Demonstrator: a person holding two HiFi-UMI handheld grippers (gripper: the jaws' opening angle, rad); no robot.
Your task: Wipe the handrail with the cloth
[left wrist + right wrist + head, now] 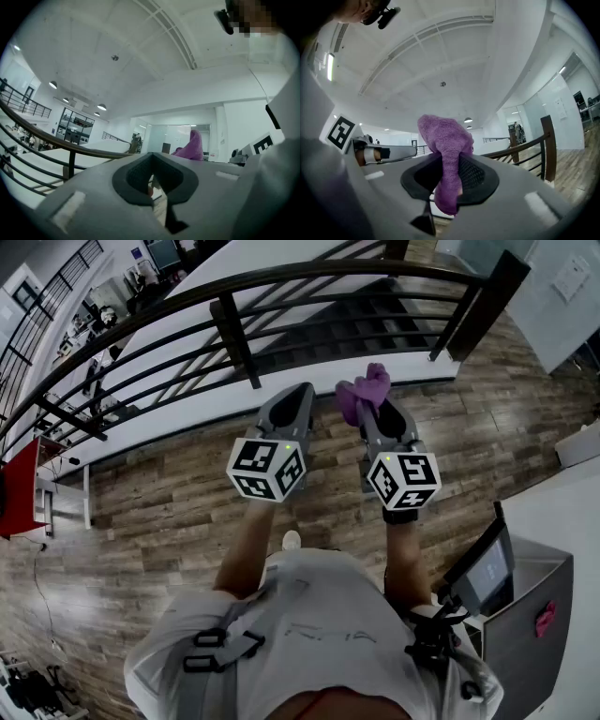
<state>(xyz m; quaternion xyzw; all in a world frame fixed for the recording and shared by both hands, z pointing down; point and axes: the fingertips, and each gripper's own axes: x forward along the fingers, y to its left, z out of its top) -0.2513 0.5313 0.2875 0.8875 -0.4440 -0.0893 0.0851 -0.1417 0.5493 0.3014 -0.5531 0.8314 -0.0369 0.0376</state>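
Right gripper view: your right gripper (pixel 448 174) clenched on purple cloth (pixel 444 138); left gripper (pixel 152 180) closed, empty. Handrail (pixel 309 272) ahead; press cloth flat, stroke lengthwise.

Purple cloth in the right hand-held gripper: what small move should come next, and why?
Probably carry the right hand-held gripper forward to lay the purple cloth on the dark handrail. The jaws are clamped on the cloth, but in the head view it sits short of the rail, not touching it.
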